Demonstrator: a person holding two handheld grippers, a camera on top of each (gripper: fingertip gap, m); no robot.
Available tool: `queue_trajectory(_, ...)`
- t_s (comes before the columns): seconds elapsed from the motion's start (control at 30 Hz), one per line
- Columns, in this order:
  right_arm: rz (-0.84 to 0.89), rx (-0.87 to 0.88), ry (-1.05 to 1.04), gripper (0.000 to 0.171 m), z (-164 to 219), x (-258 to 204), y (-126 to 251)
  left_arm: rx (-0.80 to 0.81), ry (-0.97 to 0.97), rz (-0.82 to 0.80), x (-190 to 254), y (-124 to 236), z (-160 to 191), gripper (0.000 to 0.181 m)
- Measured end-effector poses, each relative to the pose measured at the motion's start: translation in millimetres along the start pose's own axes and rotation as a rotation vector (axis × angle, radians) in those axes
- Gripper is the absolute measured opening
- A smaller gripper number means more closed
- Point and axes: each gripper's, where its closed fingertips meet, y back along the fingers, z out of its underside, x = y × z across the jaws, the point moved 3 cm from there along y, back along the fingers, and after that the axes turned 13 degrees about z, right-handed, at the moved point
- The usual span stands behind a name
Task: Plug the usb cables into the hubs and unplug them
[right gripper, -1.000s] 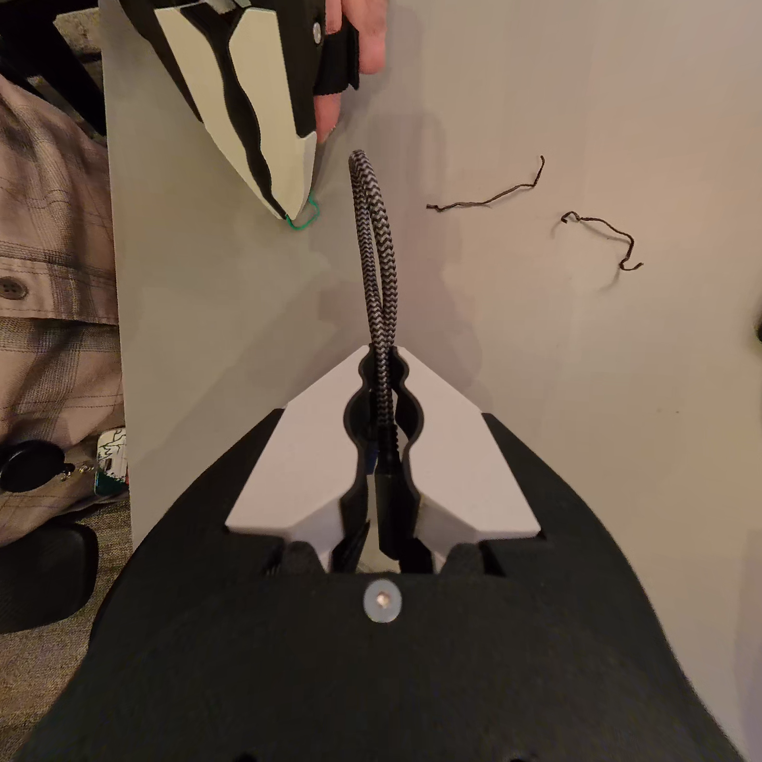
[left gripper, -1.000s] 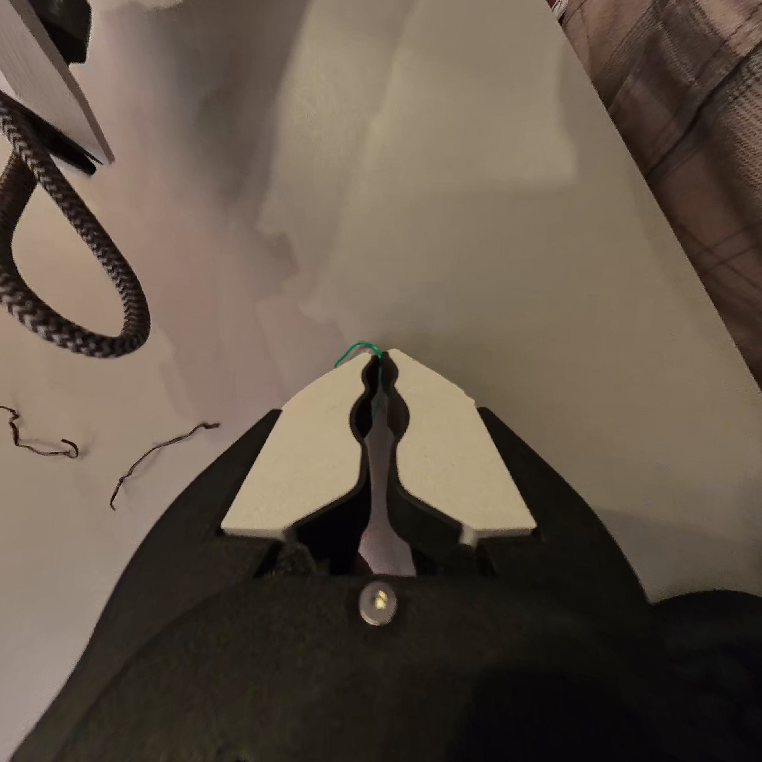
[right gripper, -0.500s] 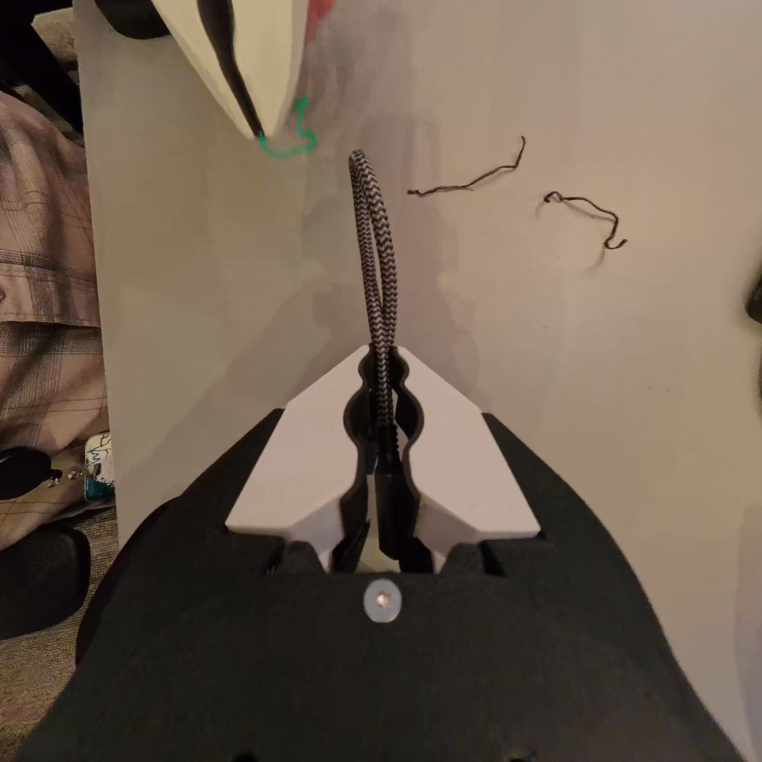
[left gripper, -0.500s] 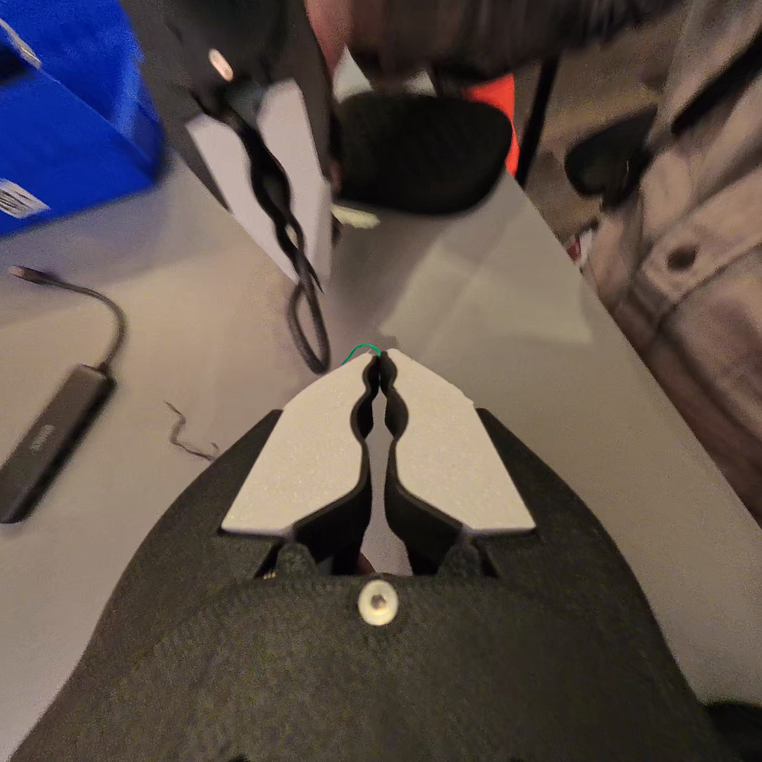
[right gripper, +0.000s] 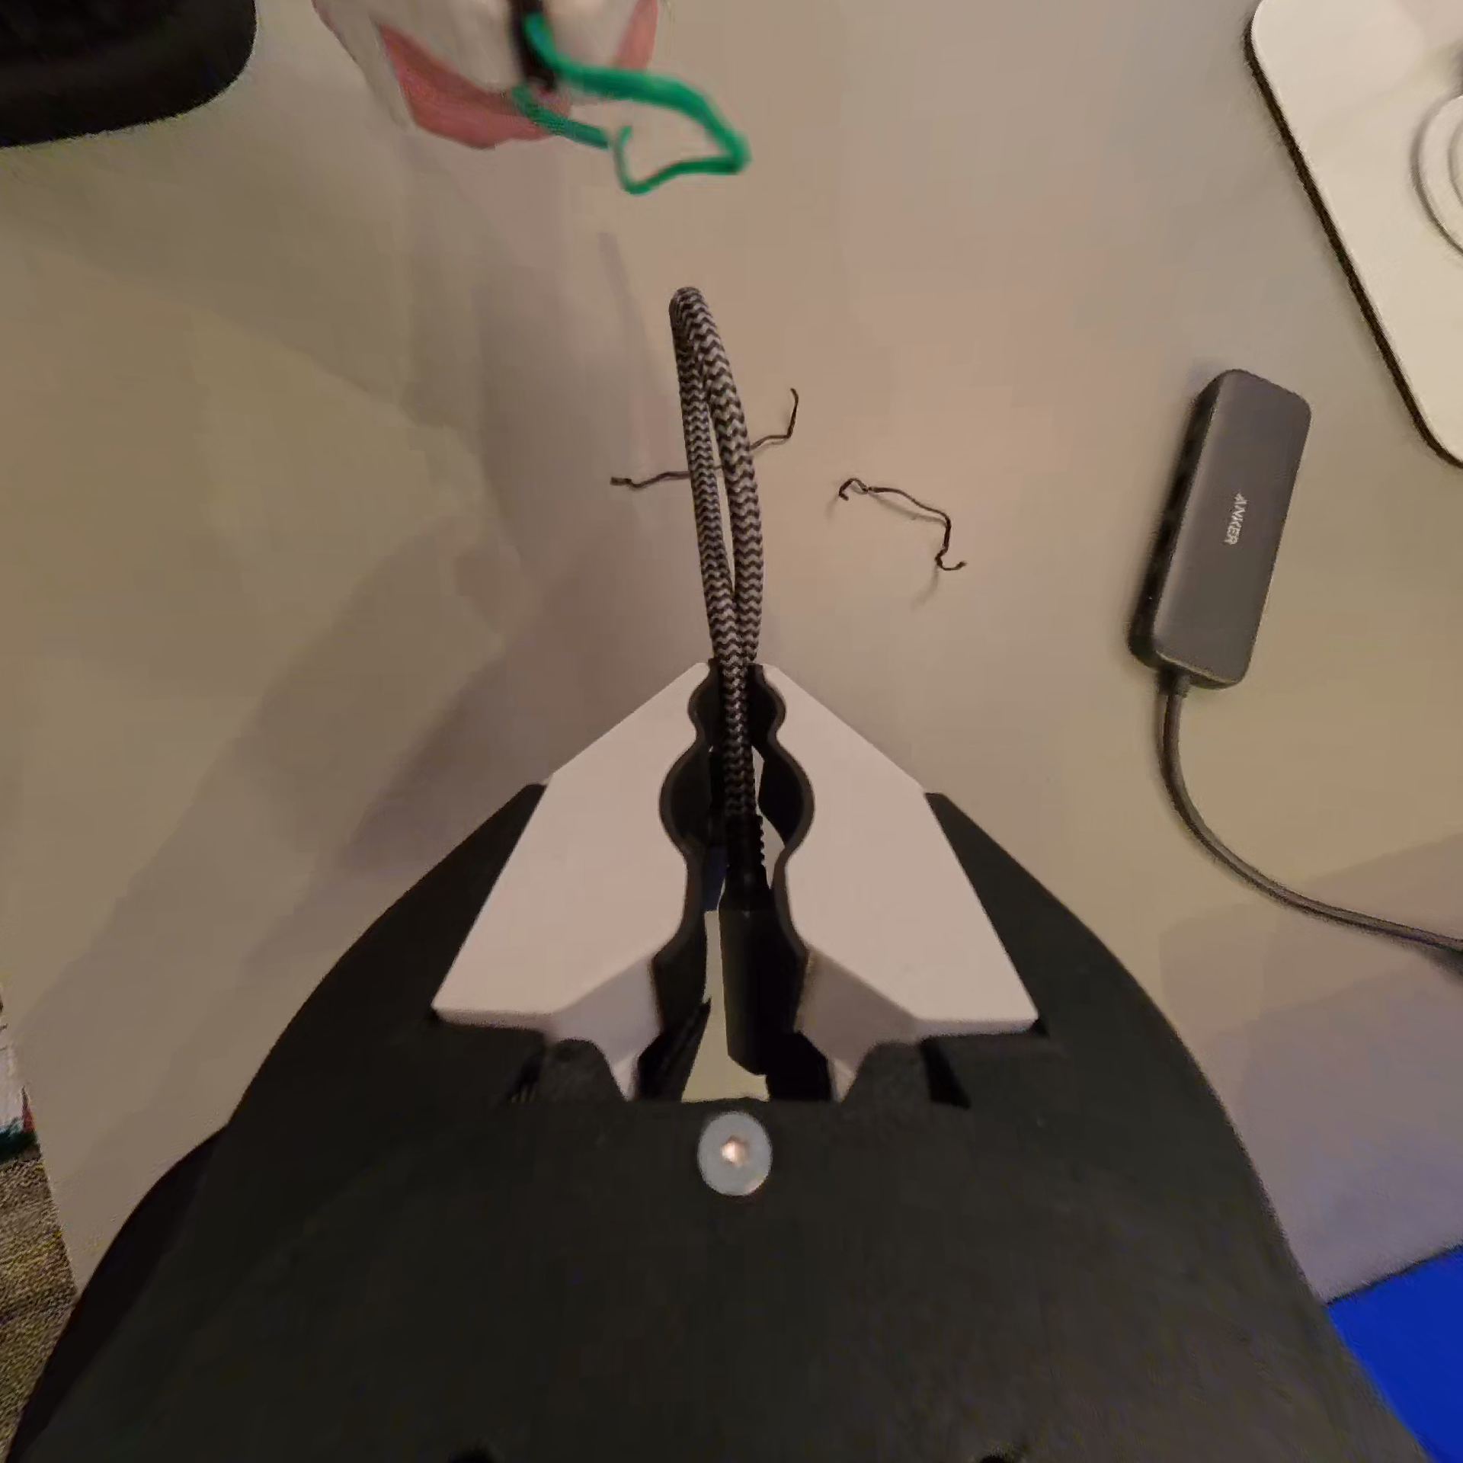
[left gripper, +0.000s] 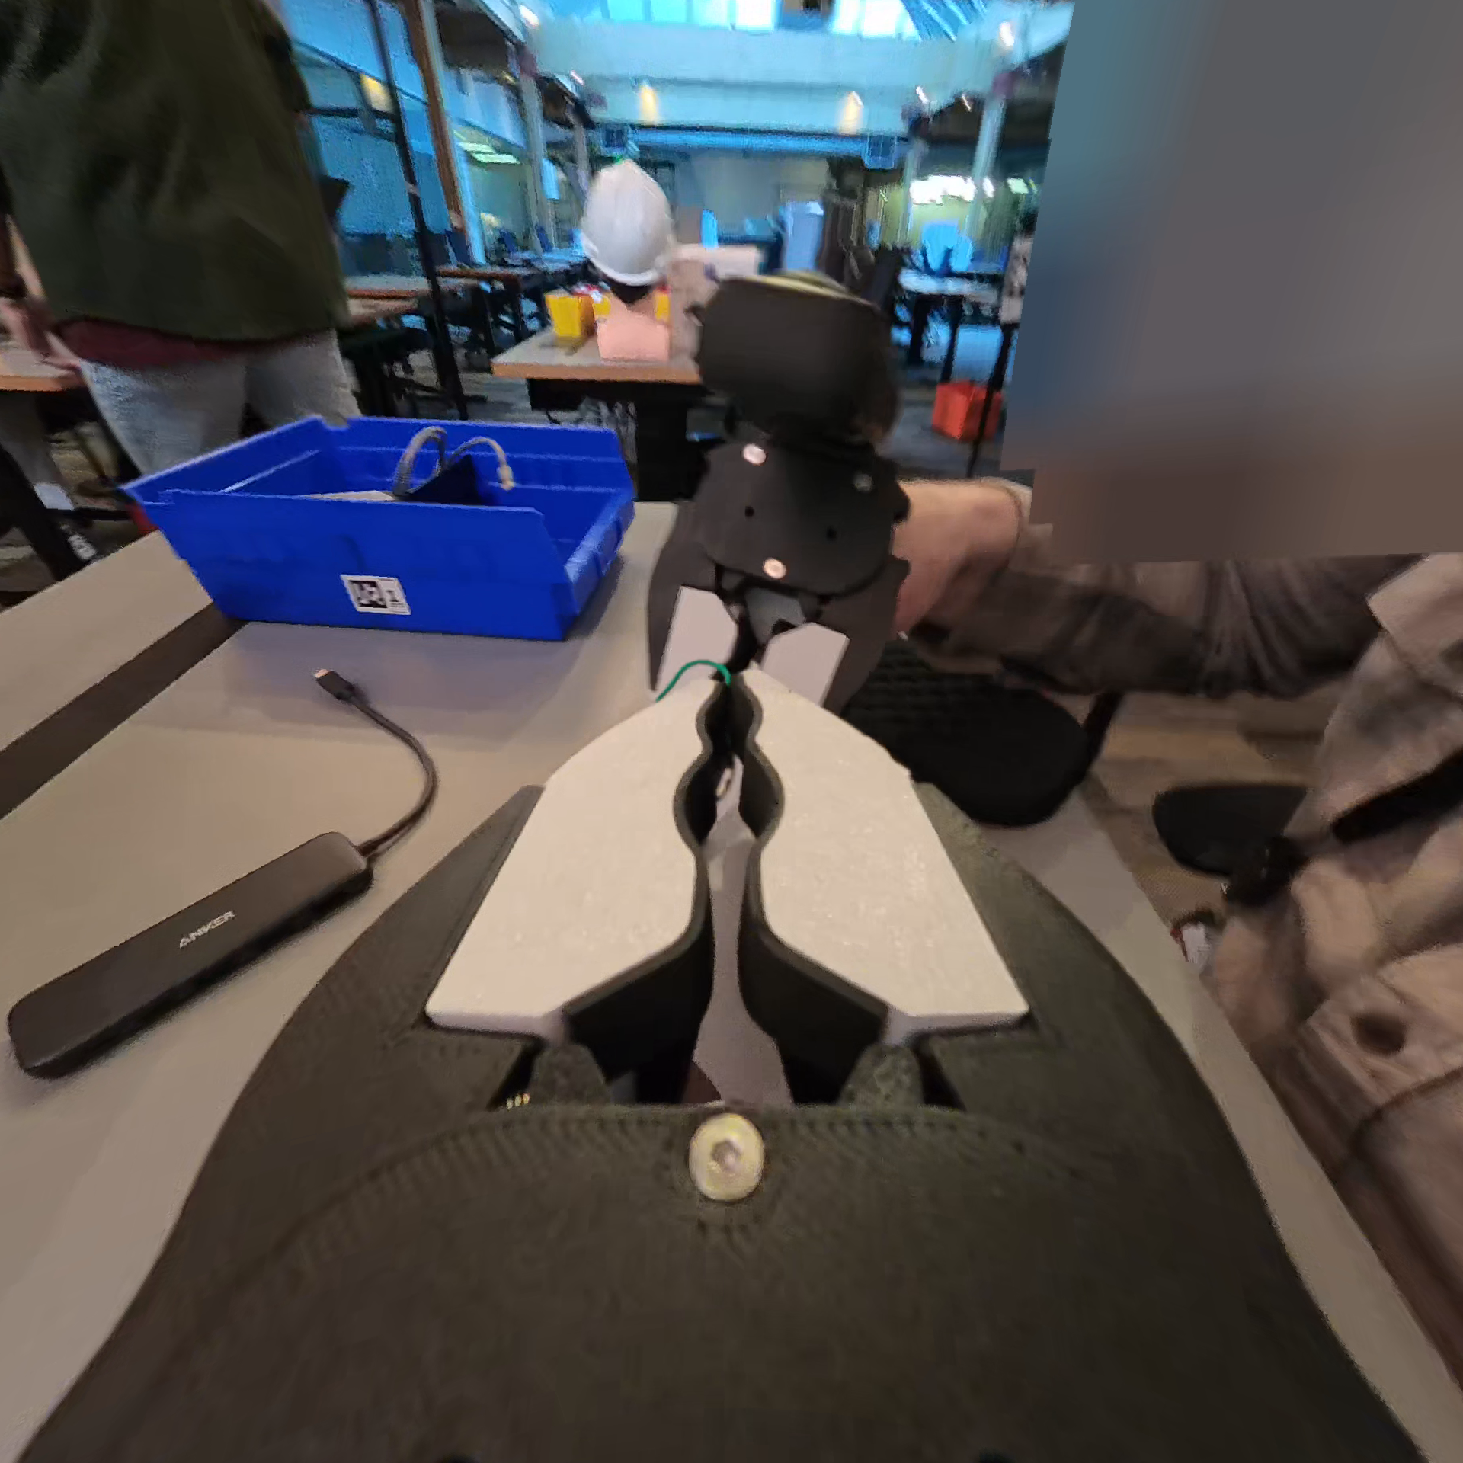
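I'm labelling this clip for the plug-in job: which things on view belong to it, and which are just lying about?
Belongs to the job:
- braided cable, folded, clamped in the right gripper
- dark hub on the table, its own lead loose
- left gripper, pinching a green wire tie

Lying about:
- two dark thread scraps
- blue bin
- white hard hat

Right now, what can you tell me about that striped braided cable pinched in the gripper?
The braided cable has a woven black-and-grey sheath that looks like fabric. It is folded into a narrow loop sticking out past the tips of the right gripper, above the pale table. Both strands run back between the closed white fingers, where a dark ribbed strain relief and a black plug body sit. The plug's tip is hidden.
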Motion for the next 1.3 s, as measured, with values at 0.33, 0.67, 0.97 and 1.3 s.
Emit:
queue_trajectory(0.33,0.070,0.018,-0.052,0.002,-8.6,14.7,13.1,0.244,0.258,-0.040,-34.8,14.4,-1.5,0.000)
queue_trajectory(0.67,0.137,0.039,-0.095,0.002,-13.8,30.8,31.6,0.131,0.062,-0.166,-38.1,8.2,1.3,0.000)
queue_trajectory(0.97,0.087,0.092,-0.176,0.003,-13.7,39.5,41.9,0.070,-0.055,-0.191,-38.0,5.5,0.3,0.000)
queue_trajectory(1.3,-0.055,0.191,-0.295,0.003,-17.5,36.4,33.3,-0.003,-0.141,-0.163,-32.0,-6.5,1.1,0.000)
